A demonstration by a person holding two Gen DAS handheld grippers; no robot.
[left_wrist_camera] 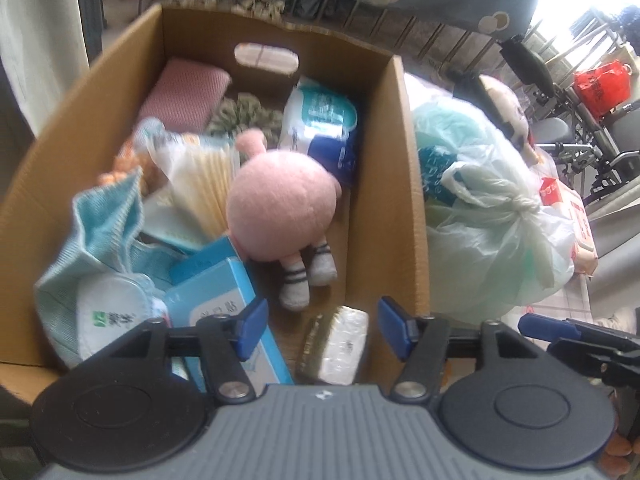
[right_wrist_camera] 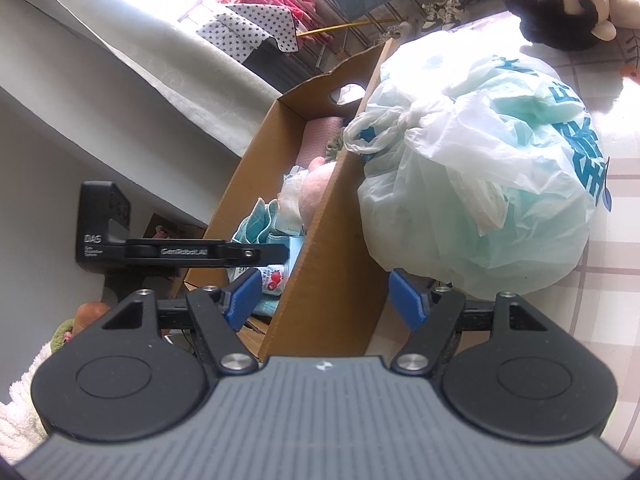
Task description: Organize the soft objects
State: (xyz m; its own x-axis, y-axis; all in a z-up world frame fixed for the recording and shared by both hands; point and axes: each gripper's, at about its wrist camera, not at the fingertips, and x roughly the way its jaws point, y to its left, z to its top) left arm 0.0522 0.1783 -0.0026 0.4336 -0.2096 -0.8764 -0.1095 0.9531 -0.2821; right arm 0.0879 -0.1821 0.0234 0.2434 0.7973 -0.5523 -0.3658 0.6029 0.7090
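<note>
The left gripper (left_wrist_camera: 316,330) is hanging over the near end of the cardboard box (left_wrist_camera: 76,120), its blue pads standing apart with nothing pressed between them; just beyond them a scouring sponge (left_wrist_camera: 334,346) is lying on the box floor, and farther ahead the pink plush doll (left_wrist_camera: 280,208) is resting among a blue cloth (left_wrist_camera: 100,224), a blue carton (left_wrist_camera: 224,304) and a tissue pack (left_wrist_camera: 320,124). This looks like the moment right after a drop-off into the box. The box is filling up at the pads' left, while bare floor is remaining ahead and to the right, against the right wall. The right gripper (right_wrist_camera: 322,300) is hovering with its pads apart and empty, straddling that same wall's near corner, so it is risking a snag there. Just ahead on its right, the knotted plastic bag (right_wrist_camera: 480,168) is sitting outside the box, seemingly touching the wall; it is probably next, calling for a pinch at its knot and a lift over the edge. Farther right, a monkey plush (right_wrist_camera: 560,0) is waiting on the table (right_wrist_camera: 600,300).
</note>
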